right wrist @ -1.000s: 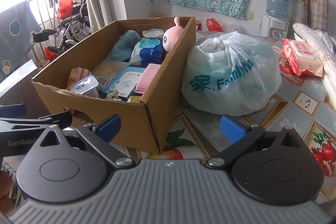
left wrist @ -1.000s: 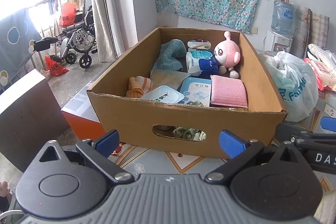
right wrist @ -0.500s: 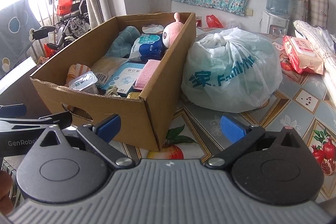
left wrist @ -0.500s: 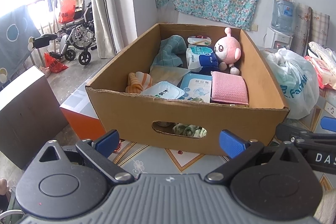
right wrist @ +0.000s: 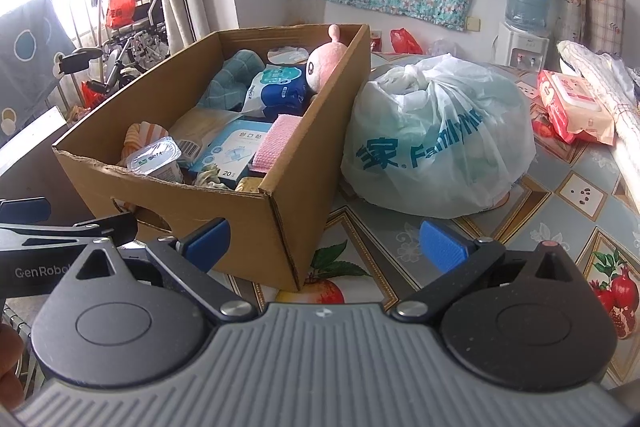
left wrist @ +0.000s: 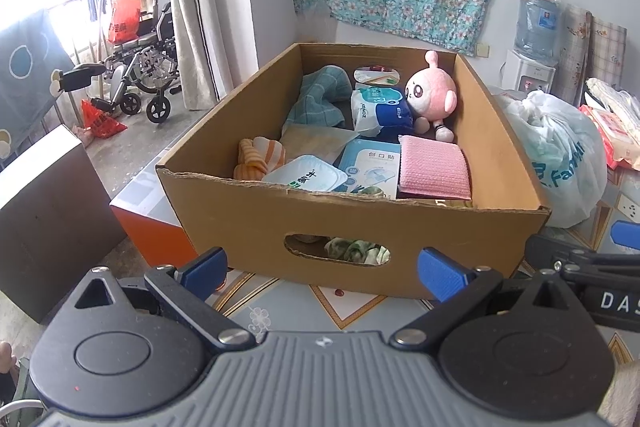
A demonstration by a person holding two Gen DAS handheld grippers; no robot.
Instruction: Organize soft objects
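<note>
A cardboard box (left wrist: 344,227) stands on the patterned table and holds a pink plush doll (left wrist: 432,95), a teal towel (left wrist: 320,99), a pink cloth (left wrist: 434,167), an orange striped cloth (left wrist: 260,157) and tissue packs (left wrist: 380,109). The box also shows in the right wrist view (right wrist: 256,223). My left gripper (left wrist: 322,269) is open and empty in front of the box's handle hole. My right gripper (right wrist: 324,245) is open and empty at the box's near right corner. A tied white plastic bag (right wrist: 436,143) sits right of the box.
A red wet-wipe pack (right wrist: 576,107) and folded fabric (right wrist: 600,75) lie at the table's right. A water dispenser (right wrist: 524,7) stands behind. An orange-and-white box (left wrist: 148,215) and a dark cabinet (left wrist: 44,211) stand left of the table. A wheelchair (left wrist: 140,67) is beyond.
Both grippers have drawn back and risen slightly, so the box sits a little farther and its inside shows more. Both stay open and empty.
</note>
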